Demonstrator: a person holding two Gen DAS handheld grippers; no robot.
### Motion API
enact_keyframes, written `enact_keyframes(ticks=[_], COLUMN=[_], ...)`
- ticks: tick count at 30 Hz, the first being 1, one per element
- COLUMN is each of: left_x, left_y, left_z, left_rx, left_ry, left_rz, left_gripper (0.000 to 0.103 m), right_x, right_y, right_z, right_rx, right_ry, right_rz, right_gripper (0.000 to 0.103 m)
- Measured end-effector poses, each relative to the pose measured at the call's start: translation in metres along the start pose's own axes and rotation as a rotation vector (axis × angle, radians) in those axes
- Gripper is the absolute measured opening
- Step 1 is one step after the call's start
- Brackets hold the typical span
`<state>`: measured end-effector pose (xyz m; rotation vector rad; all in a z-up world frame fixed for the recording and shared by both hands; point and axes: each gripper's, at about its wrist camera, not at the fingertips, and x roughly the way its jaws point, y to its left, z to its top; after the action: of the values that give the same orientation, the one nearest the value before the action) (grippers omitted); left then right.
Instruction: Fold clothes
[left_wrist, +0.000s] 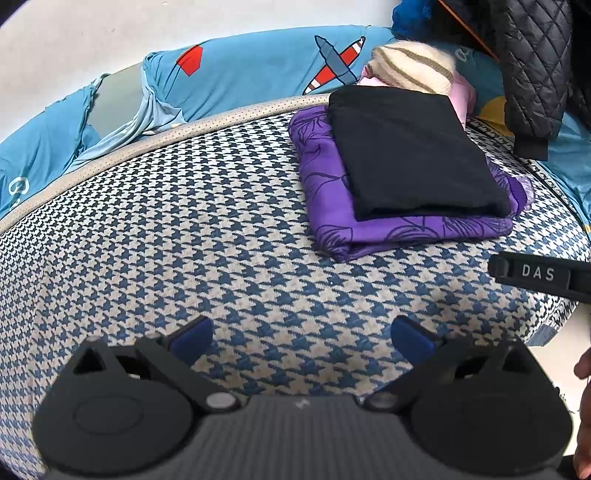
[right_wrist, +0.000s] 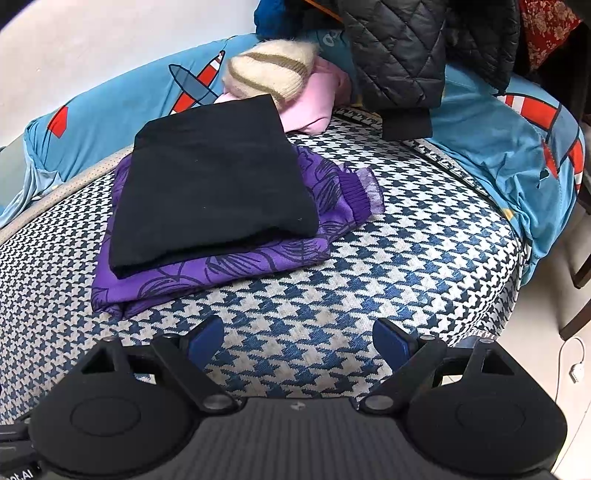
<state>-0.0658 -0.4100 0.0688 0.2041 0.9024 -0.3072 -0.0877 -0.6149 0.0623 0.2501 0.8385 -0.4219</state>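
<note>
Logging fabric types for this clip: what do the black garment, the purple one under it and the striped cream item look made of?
Black garment: matte, likely a fine knit. Purple garment: smooth printed fabric, slight sheen, ribbed knit cuff. Striped cream item: fuzzy, probably wool-like knit.

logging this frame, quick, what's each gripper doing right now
left gripper: open, holding nothing, above the houndstooth cushion.
right gripper: open, holding nothing, short of the folded black garment.

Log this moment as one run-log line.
left gripper: open, empty | right gripper: open, empty | black garment: folded, atop purple garment | surface: houndstooth cushion
</note>
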Motion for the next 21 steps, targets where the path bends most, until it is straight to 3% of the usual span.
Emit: enact_keyframes(ticks=[21], left_x=[0.003], left_y=[-0.015], left_z=[0.004], left_rx=[0.04], left_ry=[0.012], left_rz=[-0.019], left_gripper=[0.103], right_x=[0.003], right_y=[-0.018], right_z=[0.001], right_rx=[0.055], right_ry=[-0.005], right_rz=[-0.069], right_gripper=[0.088])
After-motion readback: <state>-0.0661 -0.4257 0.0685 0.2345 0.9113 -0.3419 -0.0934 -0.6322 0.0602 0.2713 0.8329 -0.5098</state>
